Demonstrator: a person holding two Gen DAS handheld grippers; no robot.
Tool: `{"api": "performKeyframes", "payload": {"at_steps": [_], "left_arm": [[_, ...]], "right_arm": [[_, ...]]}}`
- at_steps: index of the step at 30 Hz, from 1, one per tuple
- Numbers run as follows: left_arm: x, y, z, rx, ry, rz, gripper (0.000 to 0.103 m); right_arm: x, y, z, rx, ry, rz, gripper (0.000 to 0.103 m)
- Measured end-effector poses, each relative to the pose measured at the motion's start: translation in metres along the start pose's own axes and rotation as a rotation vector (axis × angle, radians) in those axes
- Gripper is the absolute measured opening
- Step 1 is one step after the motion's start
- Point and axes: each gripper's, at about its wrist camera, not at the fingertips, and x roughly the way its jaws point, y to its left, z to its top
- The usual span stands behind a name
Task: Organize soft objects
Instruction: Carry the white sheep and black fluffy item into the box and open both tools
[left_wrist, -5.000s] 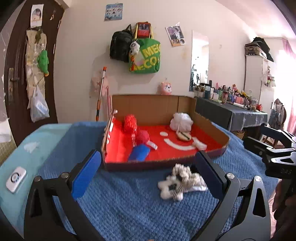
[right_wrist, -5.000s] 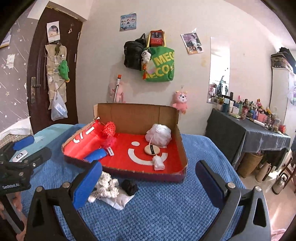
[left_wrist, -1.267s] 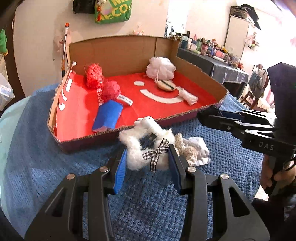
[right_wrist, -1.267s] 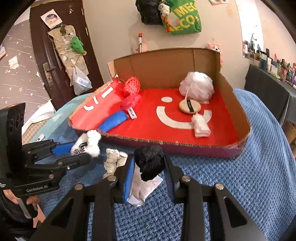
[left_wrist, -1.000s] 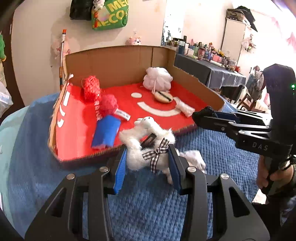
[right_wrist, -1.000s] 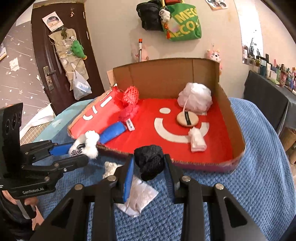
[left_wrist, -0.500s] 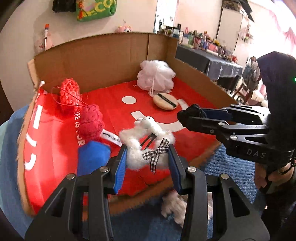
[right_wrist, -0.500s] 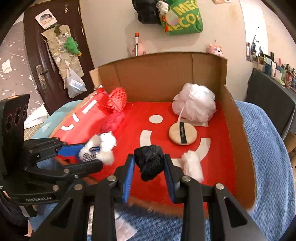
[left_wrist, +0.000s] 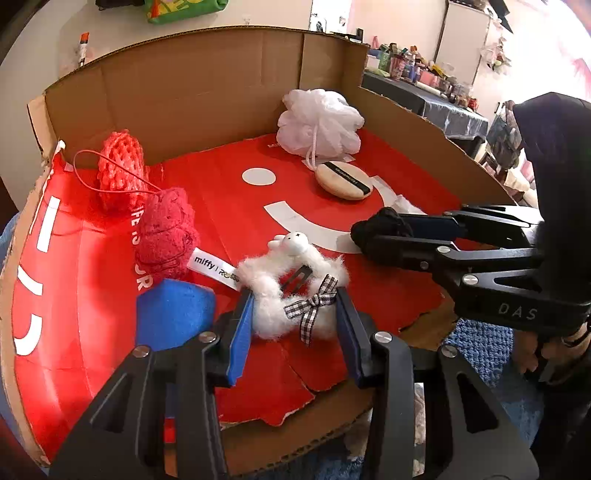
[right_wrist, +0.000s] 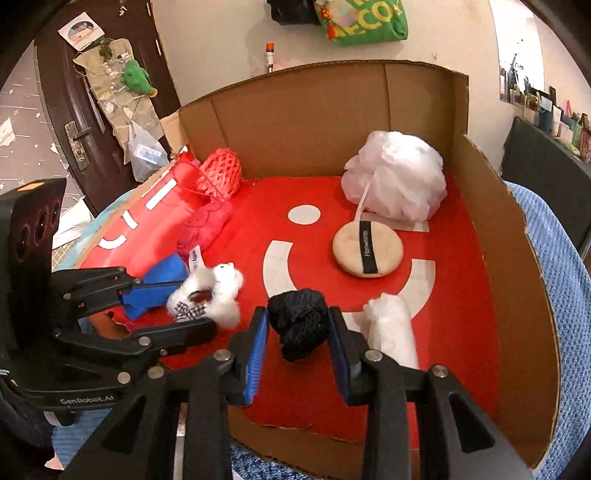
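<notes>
**Both soft items held over the box**

My left tongs (left_wrist: 293, 319) clamp the white fluffy toy (left_wrist: 291, 284) above the red box floor (left_wrist: 229, 206); at 3 o'clock, my right tongs (right_wrist: 297, 338) grip the black scrunchie (right_wrist: 299, 323).

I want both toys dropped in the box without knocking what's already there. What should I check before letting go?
1. Left hand-held gripper shut on the white fluffy toy: ok.
2. Right hand-held gripper shut on the black knit ball: ok.
3. Both toys inside the cardboard box walls, over its red floor: ok.
4. Landing spot under the white fluffy toy: bare red floor, blue sponge beside it: ok.
5. Landing spot under the black knit ball: white roll lies close at its right: cannot tell.
6. Height of either toy above the floor: cannot tell.
</notes>
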Motion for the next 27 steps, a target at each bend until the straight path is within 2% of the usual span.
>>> {"api": "performKeyframes", "payload": {"at_steps": [19,27], "left_arm": [[-0.001,0.0009,-0.0024,0.001,-0.022,0.005,0.041],[-0.002,0.0028,-0.0023,-0.007,-0.031,0.001,0.047]], "right_arm": [[0.0031,-0.0004,-0.002,0.004,0.007,0.009,0.038],[0.0031,-0.0013,-0.0025,0.006,0.008,0.008,0.041]]}}
